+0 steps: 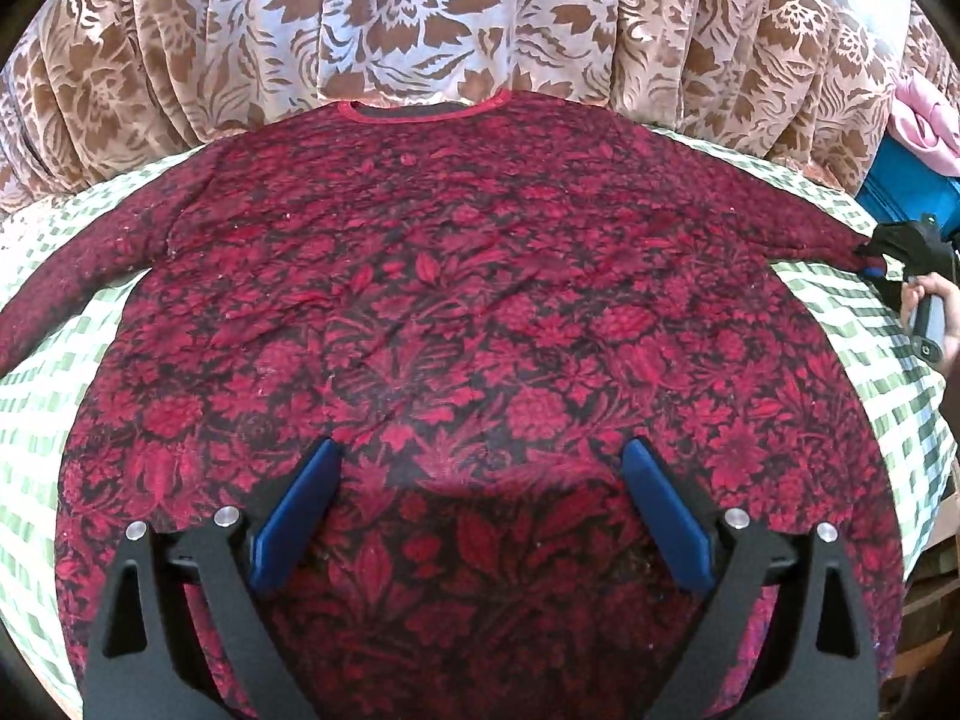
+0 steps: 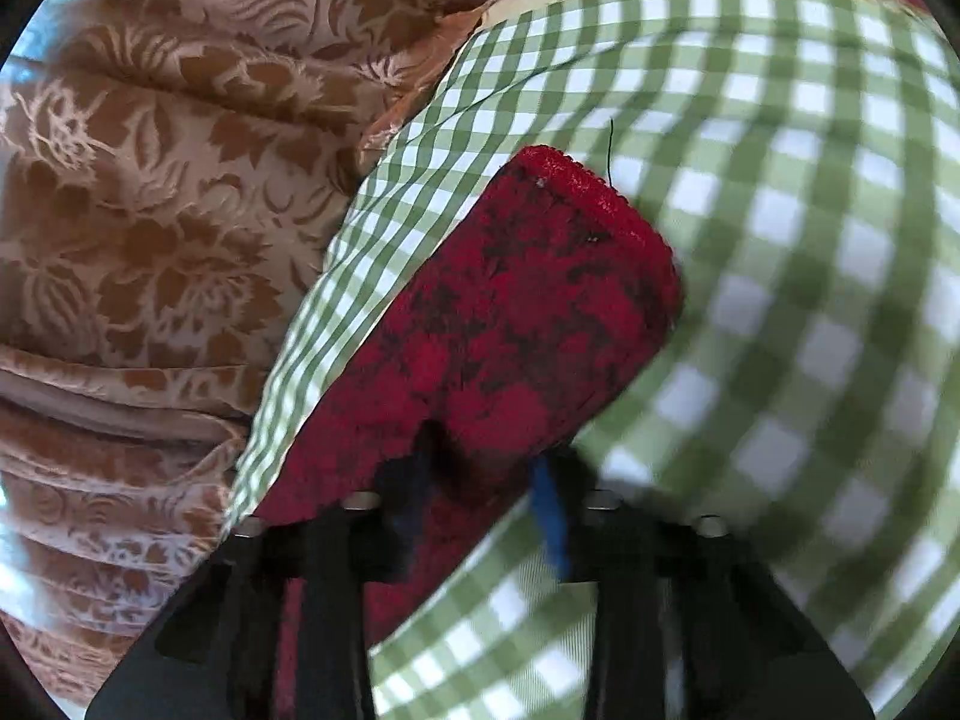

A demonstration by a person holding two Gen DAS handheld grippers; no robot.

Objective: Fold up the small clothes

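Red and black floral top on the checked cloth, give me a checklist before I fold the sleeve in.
1. Right gripper shut on the sleeve near its cuff: ok.
2. Left gripper open, above the red and black floral top, nothing between its blue pads: ok.
3. Top's body spread flat on the green and white checked cloth: ok, light wrinkles only.
4. Opposite sleeve laid out flat: cannot tell, it runs off the edge.
5. Neckline facing the brown floral curtain: ok.
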